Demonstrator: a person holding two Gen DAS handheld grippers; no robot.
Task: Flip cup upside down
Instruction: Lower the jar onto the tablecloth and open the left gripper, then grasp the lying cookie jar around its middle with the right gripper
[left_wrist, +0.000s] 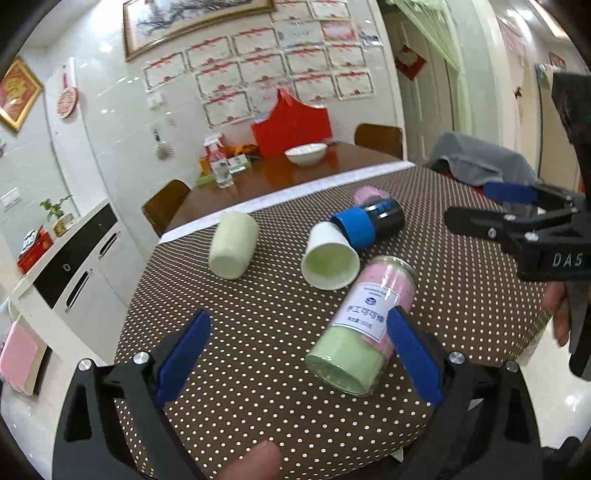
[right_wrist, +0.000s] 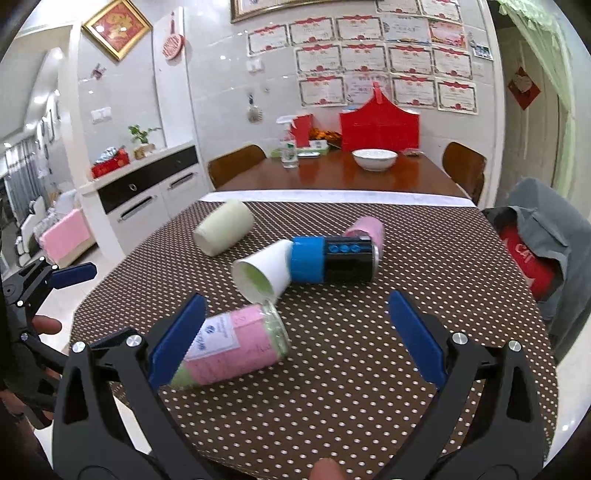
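Observation:
A white paper cup (left_wrist: 330, 260) with a green inside lies on its side on the dotted tablecloth, mouth toward me; it also shows in the right wrist view (right_wrist: 263, 271). A pale green cup (left_wrist: 233, 250) lies on its side to its left, also in the right wrist view (right_wrist: 224, 227). My left gripper (left_wrist: 299, 354) is open above the near table edge, its right finger beside a pink and green jar (left_wrist: 364, 326). My right gripper (right_wrist: 297, 338) is open, its left finger in front of that jar (right_wrist: 240, 345); it shows at the right in the left wrist view (left_wrist: 491, 206).
A black and blue can (right_wrist: 332, 259) lies touching the paper cup, a pink cup (right_wrist: 365, 229) behind it. A wooden table with a white bowl (right_wrist: 374, 158) and a red bag (right_wrist: 379, 125) stands beyond. A chair with grey clothing (right_wrist: 543, 236) is at the right.

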